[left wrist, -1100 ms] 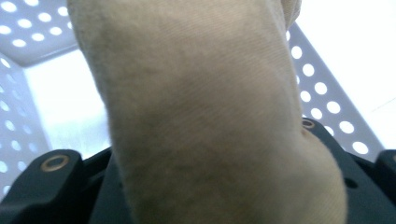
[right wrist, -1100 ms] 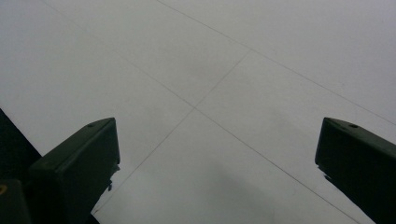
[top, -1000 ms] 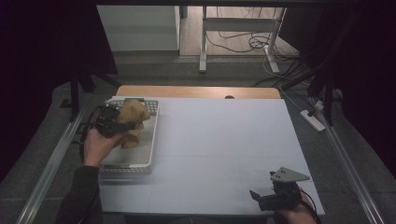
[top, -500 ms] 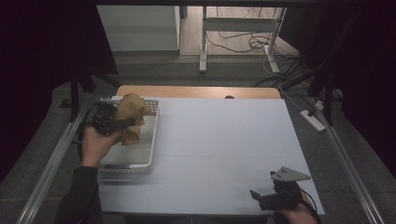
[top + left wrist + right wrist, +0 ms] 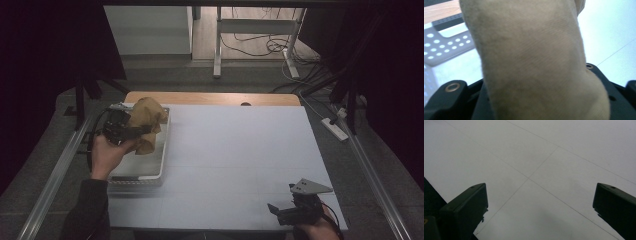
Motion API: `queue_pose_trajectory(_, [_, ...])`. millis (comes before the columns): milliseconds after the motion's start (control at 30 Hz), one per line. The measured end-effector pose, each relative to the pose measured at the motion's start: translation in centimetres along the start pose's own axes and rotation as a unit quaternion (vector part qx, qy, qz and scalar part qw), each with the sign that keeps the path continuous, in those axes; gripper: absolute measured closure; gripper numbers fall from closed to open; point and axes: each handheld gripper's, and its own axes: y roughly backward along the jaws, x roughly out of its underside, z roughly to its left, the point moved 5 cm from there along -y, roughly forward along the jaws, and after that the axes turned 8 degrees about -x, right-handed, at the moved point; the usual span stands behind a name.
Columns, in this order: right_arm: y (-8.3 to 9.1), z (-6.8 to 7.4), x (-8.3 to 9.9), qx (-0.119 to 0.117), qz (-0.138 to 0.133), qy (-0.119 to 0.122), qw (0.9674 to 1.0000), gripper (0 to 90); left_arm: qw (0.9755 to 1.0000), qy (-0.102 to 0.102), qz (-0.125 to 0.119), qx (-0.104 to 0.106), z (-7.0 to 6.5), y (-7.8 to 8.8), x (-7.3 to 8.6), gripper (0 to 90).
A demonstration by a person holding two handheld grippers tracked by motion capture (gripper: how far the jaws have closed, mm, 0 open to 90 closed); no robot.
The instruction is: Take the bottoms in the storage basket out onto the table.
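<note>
Dim high view, dark surround, pale table [image 5: 240, 150] evenly lit, close cloth [image 5: 531, 62] soft and blurred

Materials and finishes at the table

Tan cloth bundle [image 5: 531, 62]: soft knitted fabric, fine ribbed weave, matt and faintly fuzzy. Shallow white perforated plastic tray [image 5: 150, 167]: smooth, slight sheen, round holes through its wall. White table covering [image 5: 240, 155]: smooth, matt, thin seam lines. Light wooden table edge [image 5: 210, 98]: bare, satin. Black left gripper [image 5: 134, 131] and black right gripper [image 5: 540, 205]: matt hard plastic, brass-coloured metal screw inserts.
</note>
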Motion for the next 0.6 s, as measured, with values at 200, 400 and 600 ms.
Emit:
queue_pose_trajectory(200, [0.0,0.0,0.0,-0.001,0.0,0.0,1.0,0.3,0.9999,-0.015,0.0,0.007,-1.1,-0.1,-0.4,61.7])
queue_pose_trajectory(400, [0.0,0.0,0.0,-0.002,0.0,-0.002,1.0,0.3,0.9995,-0.027,-0.002,0.015,-2.4,-0.2,-0.9,61.6])
queue_pose_trajectory(600, [0.0,0.0,0.0,-0.002,0.001,-0.003,1.0,0.4,0.999,-0.04,-0.002,0.02,-3.6,-0.4,-1.3,61.6])
